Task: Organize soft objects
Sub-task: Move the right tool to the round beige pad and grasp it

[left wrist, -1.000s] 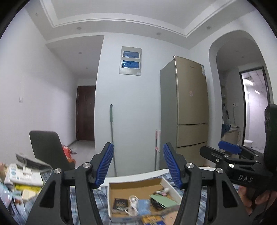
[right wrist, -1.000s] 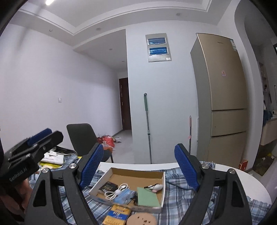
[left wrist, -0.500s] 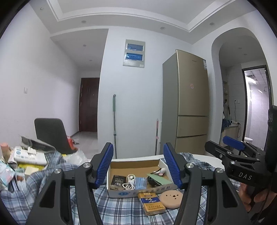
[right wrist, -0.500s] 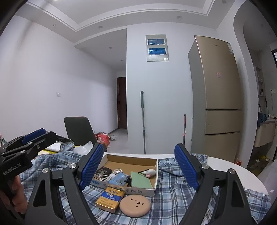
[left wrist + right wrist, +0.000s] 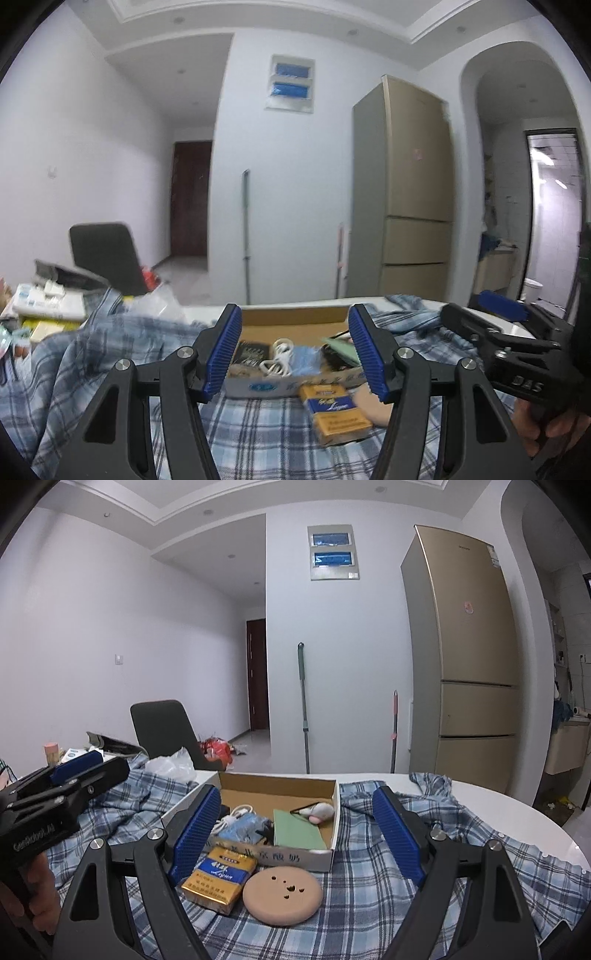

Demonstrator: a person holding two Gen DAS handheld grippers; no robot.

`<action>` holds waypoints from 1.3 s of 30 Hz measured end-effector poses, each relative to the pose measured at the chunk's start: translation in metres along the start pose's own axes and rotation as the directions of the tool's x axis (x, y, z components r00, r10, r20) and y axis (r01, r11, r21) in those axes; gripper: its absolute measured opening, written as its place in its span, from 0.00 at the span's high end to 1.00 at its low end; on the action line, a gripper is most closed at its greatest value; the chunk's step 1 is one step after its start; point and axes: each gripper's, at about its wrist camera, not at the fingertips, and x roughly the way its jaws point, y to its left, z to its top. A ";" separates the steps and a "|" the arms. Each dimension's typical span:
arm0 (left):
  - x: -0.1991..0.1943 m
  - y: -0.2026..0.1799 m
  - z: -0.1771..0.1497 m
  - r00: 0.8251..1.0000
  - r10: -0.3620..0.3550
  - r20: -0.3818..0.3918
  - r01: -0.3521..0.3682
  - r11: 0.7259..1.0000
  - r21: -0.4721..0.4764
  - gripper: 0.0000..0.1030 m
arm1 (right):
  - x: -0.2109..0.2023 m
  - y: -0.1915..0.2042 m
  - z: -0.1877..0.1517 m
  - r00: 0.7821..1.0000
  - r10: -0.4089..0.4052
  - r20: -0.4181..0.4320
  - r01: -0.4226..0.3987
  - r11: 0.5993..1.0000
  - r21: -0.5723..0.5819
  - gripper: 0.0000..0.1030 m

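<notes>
Nearest the right wrist camera, the right tongs (image 5: 295,834) hang spread wide with nothing between their blue pads, above a blue plaid shirt (image 5: 369,897) spread over the white table (image 5: 517,812). On the shirt, at about 6 o'clock in that view, a round tan puff (image 5: 282,895) with small holes lies flat, touching a yellow-and-blue pack (image 5: 219,878) at its 9 o'clock. Just behind both stands an open cardboard box (image 5: 295,854) holding a white cable (image 5: 231,814), a blue packet (image 5: 242,829), a green card (image 5: 297,829) and a small pale plush (image 5: 319,811).

The left tongs (image 5: 295,354) are likewise spread and empty, framing the same box (image 5: 284,386), with the pack (image 5: 334,411) just in front of it; the shirt (image 5: 110,350) bunches up toward 9 o'clock. Each tool shows at the other view's edge, left tongs (image 5: 74,771) at 9 o'clock, right tongs (image 5: 498,314) at 3 o'clock.

Farther off, a dark chair (image 5: 162,731) stands at 10 o'clock, a mop handle (image 5: 303,709) leans on the wall, and a gold fridge (image 5: 465,657) rises at 2 o'clock.
</notes>
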 end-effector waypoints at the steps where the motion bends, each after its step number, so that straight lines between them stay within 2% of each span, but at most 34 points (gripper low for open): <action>1: 0.003 0.001 -0.001 1.000 0.014 -0.017 -0.014 1.000 -0.008 0.39 | 0.002 0.000 -0.002 1.000 -0.001 -0.011 0.001 1.000 -0.001 0.19; 3: 0.005 0.005 -0.004 0.999 0.025 -0.024 -0.026 0.999 -0.025 0.39 | 0.005 0.001 -0.003 0.999 -0.004 -0.034 0.004 1.000 -0.004 0.19; 4: 0.005 0.006 -0.004 0.999 0.023 -0.025 -0.024 0.999 -0.031 0.34 | 0.007 0.001 -0.003 0.999 -0.004 -0.041 0.004 1.000 -0.003 0.19; 5: 0.005 0.007 -0.004 0.999 0.025 -0.023 -0.025 0.999 -0.033 0.21 | 0.008 0.001 -0.004 0.999 -0.006 -0.048 0.006 1.000 -0.003 0.18; 6: 0.005 0.006 -0.005 0.999 0.025 -0.023 -0.026 0.999 -0.031 0.15 | 0.009 0.001 -0.004 0.999 -0.008 -0.054 0.008 1.000 -0.003 0.15; 9: 0.004 0.006 -0.006 1.000 0.022 -0.018 -0.022 1.000 -0.019 0.00 | 0.011 0.000 -0.005 0.998 -0.004 -0.063 0.005 1.000 0.003 0.04; 11: 0.001 0.005 -0.005 1.000 0.014 -0.002 -0.014 1.000 -0.012 0.00 | 0.011 -0.001 -0.005 0.998 -0.004 -0.062 0.004 1.000 0.004 0.00; 14: -0.003 0.003 -0.005 1.000 0.017 0.018 -0.017 1.000 -0.003 0.00 | 0.011 -0.001 -0.005 0.998 -0.008 -0.064 0.008 1.000 0.004 0.00; 19: 0.001 0.005 -0.005 1.000 0.027 -0.001 -0.027 1.000 -0.012 0.00 | 0.014 -0.002 -0.005 0.997 -0.011 -0.077 0.012 1.000 0.008 0.00; 23: 0.008 0.009 -0.006 0.999 0.034 -0.034 -0.035 0.999 -0.026 0.00 | 0.028 -0.005 -0.002 0.988 -0.005 -0.155 0.009 1.000 0.025 0.00; 25: 0.016 0.012 -0.007 0.997 0.030 -0.071 -0.033 0.999 -0.043 0.00 | 0.044 -0.004 -0.001 0.966 -0.002 -0.257 0.007 1.000 0.021 0.00; 27: 0.022 0.017 -0.007 0.994 0.020 -0.109 -0.028 0.997 -0.068 0.00 | 0.063 -0.001 -0.002 0.926 -0.004 -0.378 0.003 1.000 -0.001 0.02; 31: 0.030 0.025 -0.010 0.988 0.020 -0.151 -0.036 0.994 -0.103 0.00 | 0.093 0.003 -0.017 0.843 -0.002 -0.537 0.000 1.000 -0.003 0.08; 32: 0.031 0.025 -0.011 0.987 0.026 -0.158 -0.043 0.994 -0.104 0.00 | 0.100 0.004 -0.023 0.825 -0.004 -0.566 0.003 1.000 -0.002 0.10; 34: 0.033 0.025 -0.012 0.984 0.032 -0.174 -0.050 0.994 -0.102 0.00 | 0.110 0.005 -0.034 0.800 -0.022 -0.599 0.018 1.000 -0.012 0.14; 36: 0.036 0.027 -0.014 0.981 0.025 -0.190 -0.047 0.993 -0.110 0.00 | 0.118 0.005 -0.043 0.770 0.000 -0.638 0.001 1.000 0.002 0.17; 39: 0.036 0.031 -0.014 0.982 0.006 -0.187 -0.032 0.991 -0.134 0.00 | 0.122 0.006 -0.051 0.755 0.004 -0.656 -0.010 1.000 -0.006 0.18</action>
